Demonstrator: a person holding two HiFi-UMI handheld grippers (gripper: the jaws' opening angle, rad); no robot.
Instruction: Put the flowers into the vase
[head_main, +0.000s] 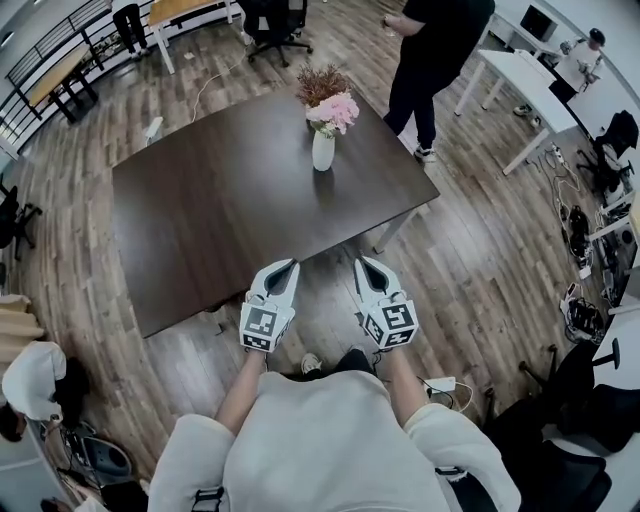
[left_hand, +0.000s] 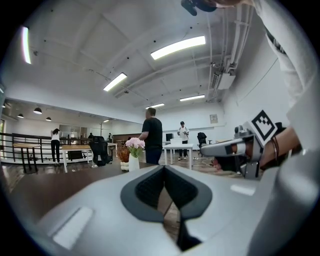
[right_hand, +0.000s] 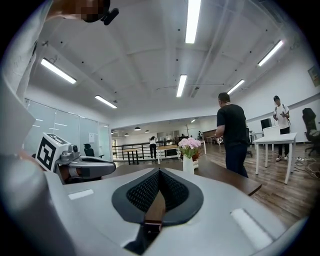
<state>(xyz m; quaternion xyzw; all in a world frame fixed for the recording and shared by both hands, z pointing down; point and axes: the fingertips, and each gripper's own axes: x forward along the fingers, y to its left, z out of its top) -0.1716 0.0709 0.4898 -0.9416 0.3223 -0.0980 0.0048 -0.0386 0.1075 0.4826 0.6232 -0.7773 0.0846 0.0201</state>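
A white vase (head_main: 323, 151) holding pink flowers (head_main: 334, 112) stands upright near the far edge of the dark brown table (head_main: 220, 210). Both gripper views show the vase (left_hand: 134, 163) (right_hand: 188, 164) and its flowers (left_hand: 135, 145) (right_hand: 190, 144) far ahead. My left gripper (head_main: 291, 265) and right gripper (head_main: 362, 262) hang side by side off the table's near edge, over the wooden floor, well short of the vase. Each gripper (left_hand: 164, 168) (right_hand: 159, 171) has its jaws shut with nothing between them.
A brown dried bunch (head_main: 321, 83) sits just behind the vase. A person in black (head_main: 432, 55) stands beyond the table's far right corner. White tables (head_main: 525, 85) stand at the right, an office chair (head_main: 275, 25) and wooden desks (head_main: 185, 12) at the back.
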